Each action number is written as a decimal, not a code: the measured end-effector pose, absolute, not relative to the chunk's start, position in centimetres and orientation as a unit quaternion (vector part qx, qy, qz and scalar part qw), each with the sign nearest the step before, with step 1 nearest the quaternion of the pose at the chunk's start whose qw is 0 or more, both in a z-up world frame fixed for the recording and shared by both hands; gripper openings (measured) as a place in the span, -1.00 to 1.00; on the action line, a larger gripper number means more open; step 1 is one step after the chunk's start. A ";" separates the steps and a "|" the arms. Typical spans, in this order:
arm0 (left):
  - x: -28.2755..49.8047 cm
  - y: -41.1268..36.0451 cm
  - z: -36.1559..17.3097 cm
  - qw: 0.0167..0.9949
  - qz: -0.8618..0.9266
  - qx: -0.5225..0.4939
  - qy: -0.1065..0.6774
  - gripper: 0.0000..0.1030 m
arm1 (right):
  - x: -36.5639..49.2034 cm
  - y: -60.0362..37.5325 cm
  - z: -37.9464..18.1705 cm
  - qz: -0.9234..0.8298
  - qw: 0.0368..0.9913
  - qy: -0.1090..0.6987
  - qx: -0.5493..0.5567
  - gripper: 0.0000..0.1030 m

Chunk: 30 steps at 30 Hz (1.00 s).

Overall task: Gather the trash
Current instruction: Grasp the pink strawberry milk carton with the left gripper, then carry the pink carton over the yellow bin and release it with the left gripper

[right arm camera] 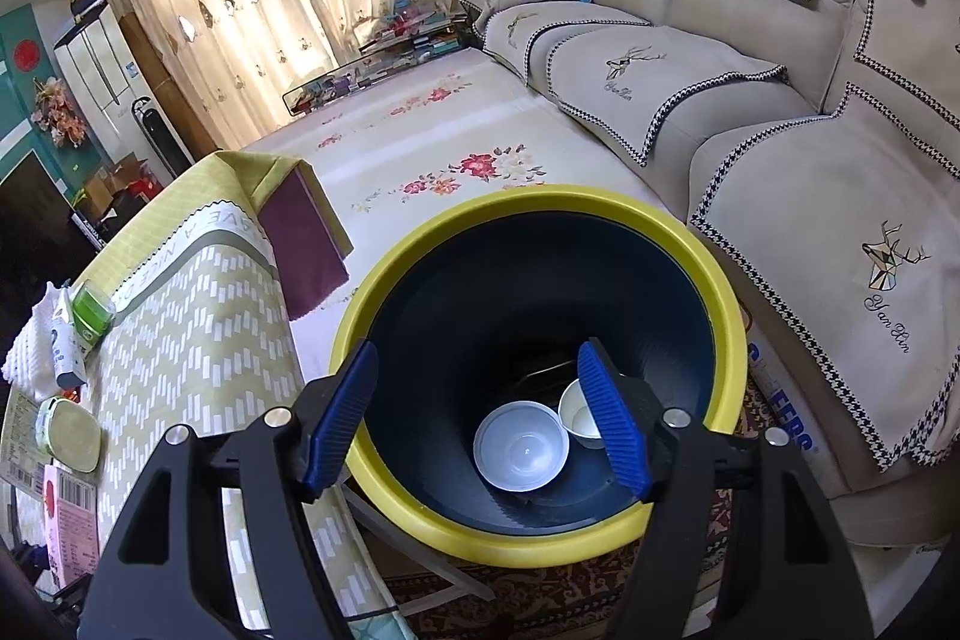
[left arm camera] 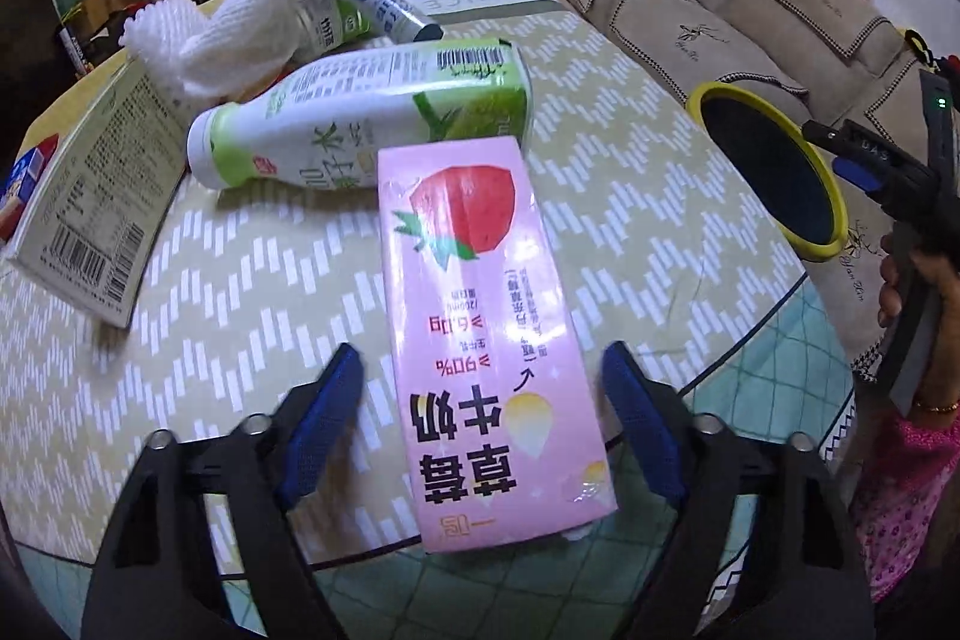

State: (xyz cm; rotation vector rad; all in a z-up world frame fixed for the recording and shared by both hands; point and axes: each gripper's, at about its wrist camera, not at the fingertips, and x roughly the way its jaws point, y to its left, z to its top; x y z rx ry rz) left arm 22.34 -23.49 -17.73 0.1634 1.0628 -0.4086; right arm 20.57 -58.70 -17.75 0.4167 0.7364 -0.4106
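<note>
Partway, I judge: a white plastic bowl and paper cup lie in the yellow-rimmed dark bin under my empty, open right tongs; left tongs straddle, ungripped, the pink strawberry-milk carton at the table's near edge, bottles behind.

Both grippers angled downward, jaws parted.

Left gripper: blue pads either side of a carton, gaps visible on both sides, no contact. Right gripper: jaws apart, nothing between them; a hand holds its grip.
</note>
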 end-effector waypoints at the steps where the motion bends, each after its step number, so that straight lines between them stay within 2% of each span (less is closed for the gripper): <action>1: 22.2 -23.5 -17.8 0.842 -0.189 0.083 0.498 0.34 | 20.5 -58.7 -17.7 -0.197 0.892 0.354 0.201 0.28; 5: 21.5 -22.9 -17.8 0.845 -0.191 0.087 0.493 0.23 | 19.8 -58.7 -17.6 -0.192 0.894 0.350 0.204 0.29; 10: 20.4 -20.6 -17.8 0.855 -0.196 0.073 0.475 -0.05 | 19.3 -58.7 -17.9 -0.190 0.893 0.349 0.210 0.29; 21: 18.7 -16.7 -15.3 0.883 -0.197 0.052 0.422 -0.05 | 19.0 -58.0 -17.9 -0.183 0.894 0.350 0.212 0.29; 30: 18.1 -18.3 -11.1 0.878 -0.252 0.033 0.404 -0.05 | 16.7 -58.2 -17.3 -0.197 0.895 0.341 0.210 0.29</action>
